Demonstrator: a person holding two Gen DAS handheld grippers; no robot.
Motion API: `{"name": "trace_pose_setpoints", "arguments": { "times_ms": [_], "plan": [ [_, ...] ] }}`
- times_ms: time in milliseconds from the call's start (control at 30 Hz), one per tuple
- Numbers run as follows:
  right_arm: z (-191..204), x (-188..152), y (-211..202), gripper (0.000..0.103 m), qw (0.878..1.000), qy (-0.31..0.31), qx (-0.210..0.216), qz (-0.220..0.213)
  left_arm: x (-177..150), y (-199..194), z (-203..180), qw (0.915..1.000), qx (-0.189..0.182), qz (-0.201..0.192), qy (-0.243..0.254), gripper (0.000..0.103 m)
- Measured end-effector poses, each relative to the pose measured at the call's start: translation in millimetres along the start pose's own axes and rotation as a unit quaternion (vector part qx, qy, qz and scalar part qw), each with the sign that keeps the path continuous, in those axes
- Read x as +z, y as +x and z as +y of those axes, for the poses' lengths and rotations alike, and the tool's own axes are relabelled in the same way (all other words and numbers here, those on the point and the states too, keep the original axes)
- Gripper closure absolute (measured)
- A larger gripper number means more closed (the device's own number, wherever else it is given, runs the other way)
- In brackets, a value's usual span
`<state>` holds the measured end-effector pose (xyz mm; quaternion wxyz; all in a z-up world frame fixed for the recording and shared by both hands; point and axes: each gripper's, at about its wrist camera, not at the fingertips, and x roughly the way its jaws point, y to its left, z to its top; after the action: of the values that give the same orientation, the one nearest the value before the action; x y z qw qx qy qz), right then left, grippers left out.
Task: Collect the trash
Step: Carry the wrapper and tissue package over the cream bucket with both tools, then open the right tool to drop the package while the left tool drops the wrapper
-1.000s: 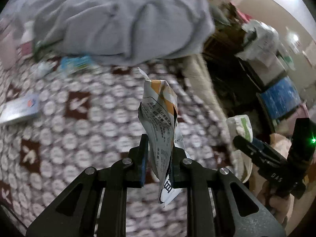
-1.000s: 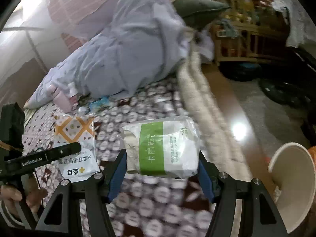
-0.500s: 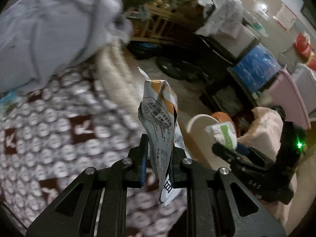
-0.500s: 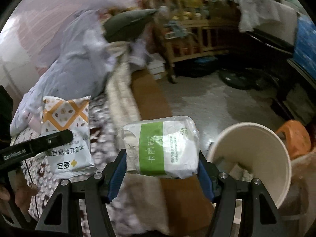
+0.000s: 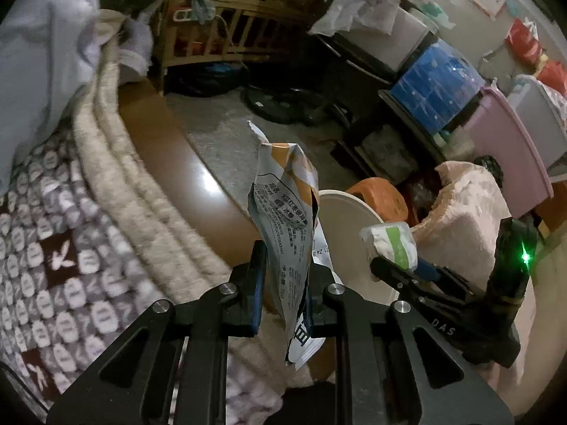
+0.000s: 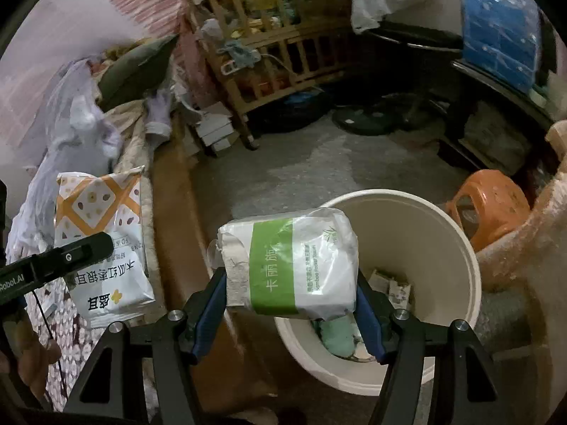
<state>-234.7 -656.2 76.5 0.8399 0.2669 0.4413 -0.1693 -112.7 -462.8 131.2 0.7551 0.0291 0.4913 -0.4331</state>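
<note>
Cluttered and dim, the room shows a grey concrete floor (image 6: pixel 312 163) beside a bed edged in brown wood, with a cream bin (image 6: pixel 457 248) standing on the floor close to that edge. Over the near side of the bin's mouth hangs a white tissue pack with a green band (image 6: pixel 294 265), squeezed at both ends between the blue pads of the right gripper (image 6: pixel 292 313), whose jaws stand about half apart around the pack's width. Inside the bin lie a pale green lump and scraps of paper. To the left in the right wrist view, over the bed's edge, a white and orange snack wrapper (image 6: pixel 102 244) hangs flat; the left gripper (image 5: pixel 283 287) pinches it with its jaws nearly closed on the thin foil, and in the left wrist view the wrapper stands up edge-on from the pads, with the bin's rim (image 5: pixel 354 205) just behind it. An orange plastic stool (image 6: pixel 489 205) sits just beyond the bin, next to a pinkish fleece-covered shape (image 5: pixel 464 205). On the bed lie a brown and white patterned blanket (image 5: pixel 53 248) and a thick cream knitted throw (image 5: pixel 117 177). Farther back stand a wooden crib (image 6: pixel 276 42) piled with items, a blue plastic crate (image 5: pixel 439 85) and a pink storage tub (image 5: pixel 510 141).
</note>
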Motion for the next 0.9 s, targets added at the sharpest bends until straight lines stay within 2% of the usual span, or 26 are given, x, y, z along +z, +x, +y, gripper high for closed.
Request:
{"name": "trace_pose_setpoints", "arguments": {
  "times_ms": [900],
  "plan": [
    [-76.4,-12.1,14.5,0.038,0.996,0.067,-0.049,0.021,6.7,74.9,-59.4,0.9978,-0.031,0.039,0.044,0.088]
  ]
}}
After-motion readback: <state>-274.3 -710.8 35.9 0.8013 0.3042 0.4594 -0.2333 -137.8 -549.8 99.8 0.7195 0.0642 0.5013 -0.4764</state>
